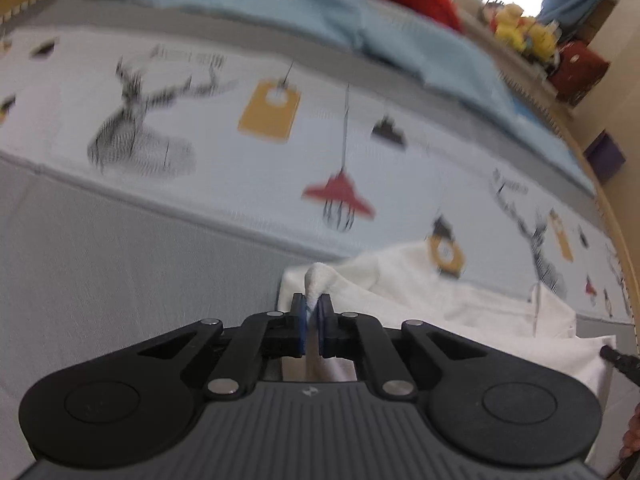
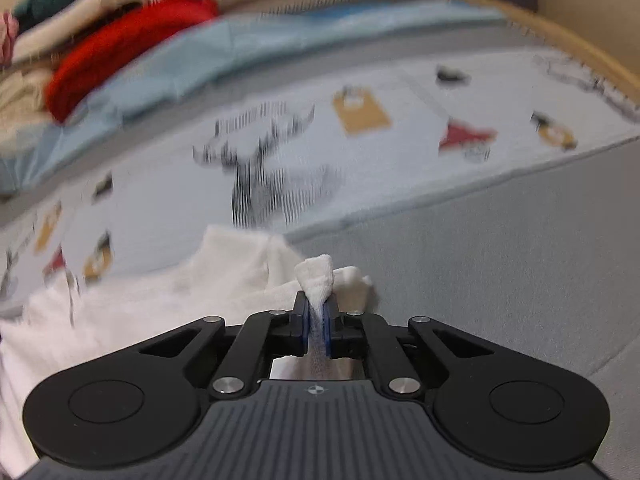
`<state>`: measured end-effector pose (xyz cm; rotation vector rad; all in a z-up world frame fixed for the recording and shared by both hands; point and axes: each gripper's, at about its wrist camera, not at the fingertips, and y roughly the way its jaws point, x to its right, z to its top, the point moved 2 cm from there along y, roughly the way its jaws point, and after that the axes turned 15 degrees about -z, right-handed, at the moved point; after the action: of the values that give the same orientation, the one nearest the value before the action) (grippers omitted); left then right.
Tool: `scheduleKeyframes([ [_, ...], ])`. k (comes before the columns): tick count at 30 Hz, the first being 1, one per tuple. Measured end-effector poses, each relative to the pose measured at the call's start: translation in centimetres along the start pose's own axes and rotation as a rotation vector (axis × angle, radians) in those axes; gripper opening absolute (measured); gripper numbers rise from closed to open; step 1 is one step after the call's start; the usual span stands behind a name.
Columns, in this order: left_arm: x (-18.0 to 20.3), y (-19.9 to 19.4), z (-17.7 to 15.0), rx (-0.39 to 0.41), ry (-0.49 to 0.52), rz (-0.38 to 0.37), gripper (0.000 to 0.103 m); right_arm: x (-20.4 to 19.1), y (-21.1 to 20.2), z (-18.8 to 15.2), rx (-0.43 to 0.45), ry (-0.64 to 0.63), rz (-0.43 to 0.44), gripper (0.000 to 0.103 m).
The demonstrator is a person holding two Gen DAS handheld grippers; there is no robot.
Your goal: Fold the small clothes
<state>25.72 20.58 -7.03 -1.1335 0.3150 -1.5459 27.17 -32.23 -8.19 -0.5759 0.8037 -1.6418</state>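
A white garment [image 1: 460, 304] lies crumpled on the bed, spreading right of centre in the left wrist view and left of centre in the right wrist view [image 2: 140, 312]. My left gripper [image 1: 314, 312] is shut on a pinched corner of it, and a tuft of white cloth pokes up between the blue pads. My right gripper [image 2: 316, 312] is likewise shut on another bunched corner of the white garment, with a ribbed fold standing above its pads. In the left wrist view, a black tip of the other tool [image 1: 618, 360] shows at the right edge.
The bed cover [image 1: 260, 152] is pale with deer, lamp and tag prints, over a grey sheet [image 2: 500, 272]. A light blue cloth [image 1: 320, 12] and a red garment [image 2: 120, 48] lie at the far side, with a clothes pile [image 2: 60, 8]. A wooden bed frame [image 2: 580, 52] borders the mattress.
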Motion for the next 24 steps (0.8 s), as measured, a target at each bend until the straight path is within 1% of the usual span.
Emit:
scheduleKeyframes([
  [2, 0.7, -0.5, 0.4, 0.042, 0.034, -0.006, 0.005, 0.1, -0.8, 0.8, 0.055, 0.034, 0.008, 0.006],
  [3, 1.1, -0.6, 0.6, 0.059, 0.058, -0.003, 0.005, 0.1, -0.9, 1.1, 0.069, 0.042, 0.007, 0.006],
  [7, 2.0, -0.7, 1.4, 0.114, 0.098, 0.002, 0.005, -0.2, -1.0, 1.9, 0.081, 0.044, -0.017, 0.007],
  [9, 2.2, -0.4, 1.7, 0.122, 0.102, 0.007, 0.005, -0.7, -0.8, 2.3, 0.09, 0.024, -0.034, 0.007],
  [12, 1.8, 0.1, 2.0, 0.101, 0.092, 0.036, 0.005, -1.7, -1.1, 2.8, 0.125, -0.025, -0.06, 0.007],
  [14, 1.4, 0.3, 2.1, 0.096, 0.076, 0.038, 0.005, -2.5, -1.1, 2.9, 0.146, -0.055, -0.074, 0.006],
  [17, 1.5, 0.0, 2.7, 0.152, 0.101, 0.029, 0.005, -3.6, -1.5, 3.8, 0.238, -0.063, -0.063, 0.006],
  [18, 1.4, 0.0, 2.9, 0.165, 0.11, 0.035, 0.005, -3.9, -1.3, 4.1, 0.255, -0.062, -0.068, 0.006],
  [20, 1.0, 0.7, 3.2, 0.168, 0.102, 0.043, 0.005, -4.3, 0.0, 4.6, 0.245, -0.044, -0.08, 0.006],
  [22, 0.5, 1.7, 3.5, 0.135, 0.078, 0.044, 0.008, -4.8, 1.9, 4.6, 0.198, -0.046, -0.12, 0.01],
  [23, 0.3, 2.0, 3.5, 0.12, 0.061, 0.05, 0.007, -4.8, 3.0, 4.5, 0.161, -0.052, -0.158, 0.02],
  [24, 0.2, 1.9, 3.5, 0.12, 0.047, 0.045, 0.008, -4.7, 3.5, 4.2, 0.14, -0.05, -0.188, 0.024],
])
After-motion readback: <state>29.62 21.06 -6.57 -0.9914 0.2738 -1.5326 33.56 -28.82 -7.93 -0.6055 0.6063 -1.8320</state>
